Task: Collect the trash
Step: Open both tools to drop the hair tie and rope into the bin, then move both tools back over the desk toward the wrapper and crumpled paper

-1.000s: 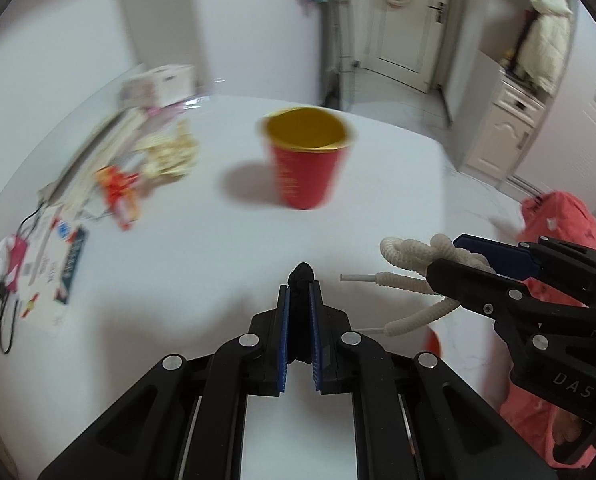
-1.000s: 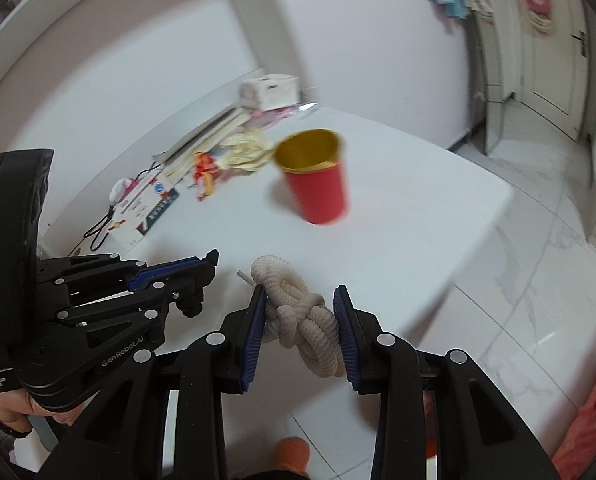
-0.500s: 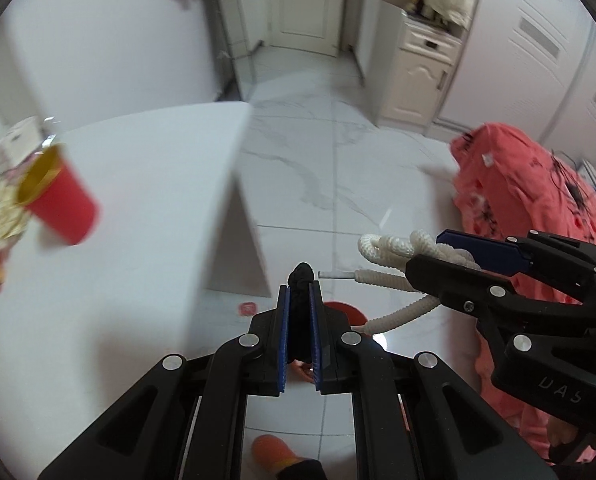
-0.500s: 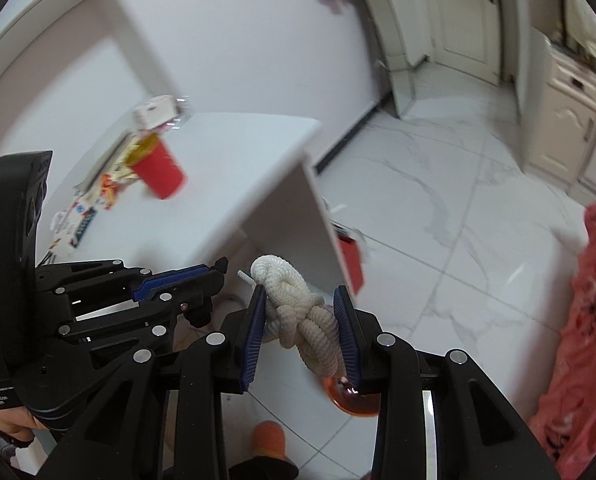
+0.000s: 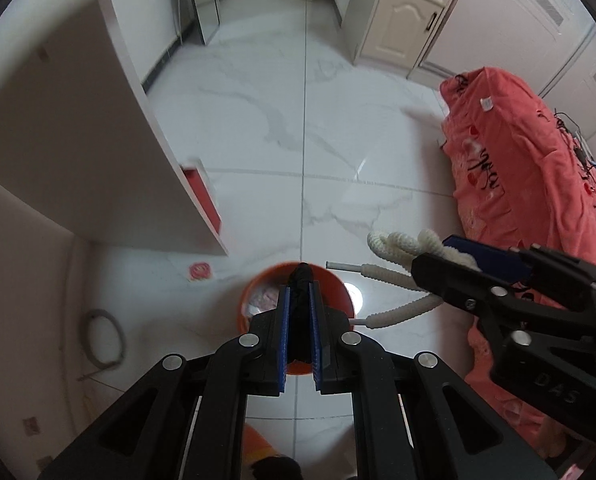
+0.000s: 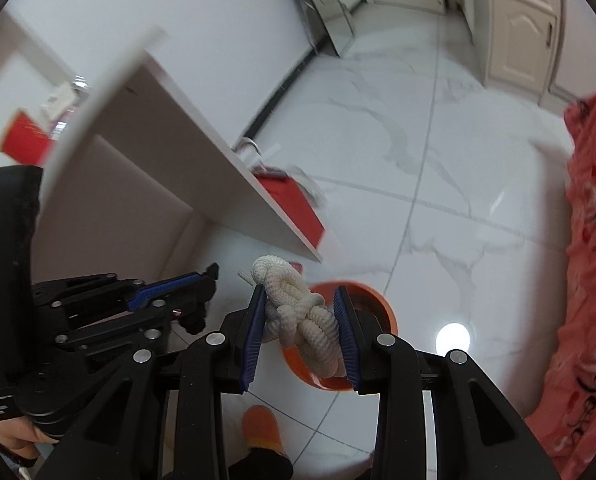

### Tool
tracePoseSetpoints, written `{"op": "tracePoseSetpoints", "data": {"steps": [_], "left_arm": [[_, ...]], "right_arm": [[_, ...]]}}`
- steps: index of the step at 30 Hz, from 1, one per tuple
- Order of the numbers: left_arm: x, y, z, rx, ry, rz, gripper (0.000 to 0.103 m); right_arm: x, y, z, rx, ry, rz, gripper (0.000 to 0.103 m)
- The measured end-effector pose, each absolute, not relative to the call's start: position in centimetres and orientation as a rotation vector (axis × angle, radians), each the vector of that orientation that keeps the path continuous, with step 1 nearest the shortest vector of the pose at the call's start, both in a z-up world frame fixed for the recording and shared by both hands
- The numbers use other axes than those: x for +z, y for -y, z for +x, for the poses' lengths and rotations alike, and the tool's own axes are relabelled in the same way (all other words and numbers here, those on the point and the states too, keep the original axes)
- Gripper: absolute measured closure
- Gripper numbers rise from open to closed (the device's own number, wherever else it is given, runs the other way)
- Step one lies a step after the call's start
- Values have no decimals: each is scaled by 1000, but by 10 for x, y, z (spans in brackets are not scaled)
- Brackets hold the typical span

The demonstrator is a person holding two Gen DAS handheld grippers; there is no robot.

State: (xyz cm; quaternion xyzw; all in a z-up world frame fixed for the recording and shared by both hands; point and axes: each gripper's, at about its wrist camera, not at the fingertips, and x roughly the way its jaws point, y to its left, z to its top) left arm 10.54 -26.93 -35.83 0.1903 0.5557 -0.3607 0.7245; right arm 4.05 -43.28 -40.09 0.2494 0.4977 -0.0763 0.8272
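My left gripper [image 5: 299, 292] is shut on a small black object [image 5: 301, 280] and hangs above an orange bin [image 5: 258, 292] on the floor. My right gripper [image 6: 299, 300] is shut on a knotted white rope [image 6: 298, 312], also over the orange bin [image 6: 373, 300]. In the left wrist view the rope [image 5: 397, 246] and right gripper [image 5: 457, 268] sit to the right of the bin. In the right wrist view the left gripper [image 6: 202, 284] sits at the left.
A white table [image 5: 58, 140] stands at the left, with a red box [image 5: 204, 196] behind its side panel. A red cup [image 6: 22, 136] stands on the table top. A coral blanket [image 5: 517, 160] covers a bed at the right. An orange slipper [image 6: 262, 428] is below.
Both grippers swung away from the table top and down toward the floor. The orange bin now lies directly under them. Both grips are unchanged.
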Motion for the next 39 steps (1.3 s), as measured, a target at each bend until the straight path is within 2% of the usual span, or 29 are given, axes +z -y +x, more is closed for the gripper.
{"op": "tracePoseSetpoints", "data": {"steps": [8, 9, 12, 15, 21, 26, 28, 29, 39], "left_arm": [[-422, 279, 107, -814, -1282, 488, 92], [-427, 279, 108, -822, -1288, 488, 88], [-439, 281, 107, -828, -1299, 521, 85], [-443, 280, 109, -812, -1295, 540, 73], [-442, 278, 112, -801, -1293, 527, 57], [-443, 280, 111, -800, -1293, 534, 54], [-442, 281, 110, -787, -1293, 543, 45], [-440, 281, 110, -793, -1289, 535, 44], [-405, 282, 102, -809, -1251, 534, 44]], "right_arm": [[-480, 439, 47, -188, -1133, 554, 68], [-486, 438, 48, -190, -1135, 552, 68], [-501, 438, 53, -193, -1149, 554, 63], [-509, 438, 58, -201, -1165, 538, 63], [-508, 437, 57, -201, -1158, 528, 62], [-503, 439, 54, -202, -1153, 522, 62], [-498, 442, 51, -209, -1145, 526, 62], [-494, 443, 49, -210, -1139, 530, 62], [-453, 446, 38, -212, -1115, 523, 62]]}}
